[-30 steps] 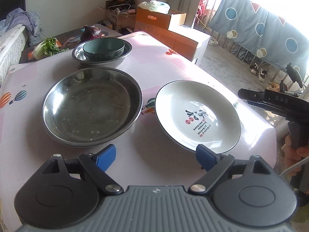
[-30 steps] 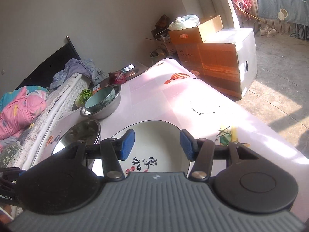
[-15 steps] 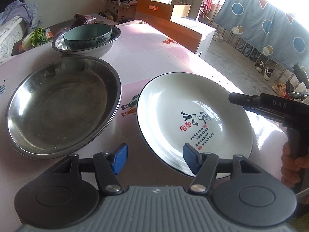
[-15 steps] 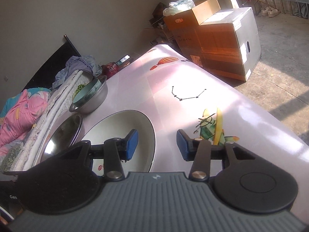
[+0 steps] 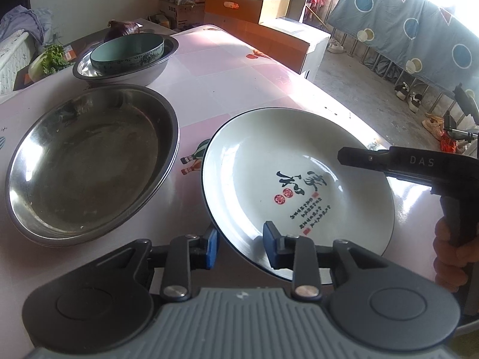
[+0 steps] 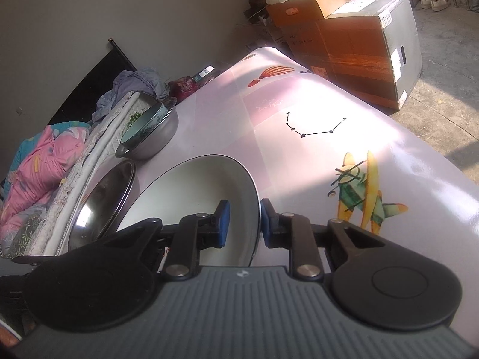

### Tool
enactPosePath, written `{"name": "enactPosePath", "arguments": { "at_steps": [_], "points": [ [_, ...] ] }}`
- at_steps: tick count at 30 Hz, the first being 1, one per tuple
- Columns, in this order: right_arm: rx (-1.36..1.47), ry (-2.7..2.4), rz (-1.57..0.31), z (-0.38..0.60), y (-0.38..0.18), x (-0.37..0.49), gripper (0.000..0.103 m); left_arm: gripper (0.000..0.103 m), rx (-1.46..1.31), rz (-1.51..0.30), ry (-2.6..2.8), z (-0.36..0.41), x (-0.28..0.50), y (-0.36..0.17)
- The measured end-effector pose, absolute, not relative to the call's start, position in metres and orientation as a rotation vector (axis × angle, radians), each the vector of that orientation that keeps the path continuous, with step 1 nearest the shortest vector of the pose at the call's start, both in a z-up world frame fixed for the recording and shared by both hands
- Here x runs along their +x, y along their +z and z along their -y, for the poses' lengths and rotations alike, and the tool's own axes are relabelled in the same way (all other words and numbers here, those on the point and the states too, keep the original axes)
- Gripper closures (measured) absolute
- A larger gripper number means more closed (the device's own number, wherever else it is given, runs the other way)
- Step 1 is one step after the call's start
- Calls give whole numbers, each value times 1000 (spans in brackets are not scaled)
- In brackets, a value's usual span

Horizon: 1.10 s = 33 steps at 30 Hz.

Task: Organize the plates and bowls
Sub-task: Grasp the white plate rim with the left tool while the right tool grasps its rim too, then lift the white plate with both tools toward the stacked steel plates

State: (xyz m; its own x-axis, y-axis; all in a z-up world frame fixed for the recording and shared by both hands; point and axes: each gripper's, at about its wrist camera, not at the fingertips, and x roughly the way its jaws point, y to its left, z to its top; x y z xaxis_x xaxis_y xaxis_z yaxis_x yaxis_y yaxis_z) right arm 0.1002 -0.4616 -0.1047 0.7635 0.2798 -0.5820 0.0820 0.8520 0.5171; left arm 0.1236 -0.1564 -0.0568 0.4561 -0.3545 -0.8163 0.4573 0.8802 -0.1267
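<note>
On the far left of my left wrist view, some leafy greens (image 5: 54, 58) lie past the table's far edge. Next comes the small steel bowl (image 5: 149, 71) at the far side of the pink table (image 5: 227, 80), with a teal ceramic bowl (image 5: 127, 52) nested inside it. Nearer to me sits the wide steel dish (image 5: 89, 161), flat on the table and just left of the white plate (image 5: 296, 185), their rims close but apart.

My left gripper (image 5: 241, 246) straddles the plate's near-left rim: one blue pad sits outside the rim, the other over the inside surface. Its jaws have just been closing with the rim between them. I still see a gap on the outer side, so I cannot tell whether the pads are pressing yet.

Further right, my right gripper (image 5: 344, 155) reaches over the plate's right side, and the hand (image 5: 449, 257) holding it shows at the right edge.

In the right wrist view, the right gripper (image 6: 244, 224) has the plate (image 6: 191, 191) edge running between its blue pads. Those jaws have also just been closing, and they now stand narrow around the rim, though a sliver of space shows beside the inner pad. A printed airplane (image 6: 359, 191) decorates the table (image 6: 299, 95) to the right, with cardboard boxes (image 6: 353, 45) beyond the far edge.
</note>
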Motion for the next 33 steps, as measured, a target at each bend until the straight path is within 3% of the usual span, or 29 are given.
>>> {"name": "enactPosePath", "arguments": {
  "at_steps": [17,33],
  "points": [
    [534,218,-795,381,-97,10,79,71,55,-1017,-465,66,31,-52],
    [447,344,-820,281,-88,20,78,67,-77,-948,-306,-20,-2,-51]
  ]
}}
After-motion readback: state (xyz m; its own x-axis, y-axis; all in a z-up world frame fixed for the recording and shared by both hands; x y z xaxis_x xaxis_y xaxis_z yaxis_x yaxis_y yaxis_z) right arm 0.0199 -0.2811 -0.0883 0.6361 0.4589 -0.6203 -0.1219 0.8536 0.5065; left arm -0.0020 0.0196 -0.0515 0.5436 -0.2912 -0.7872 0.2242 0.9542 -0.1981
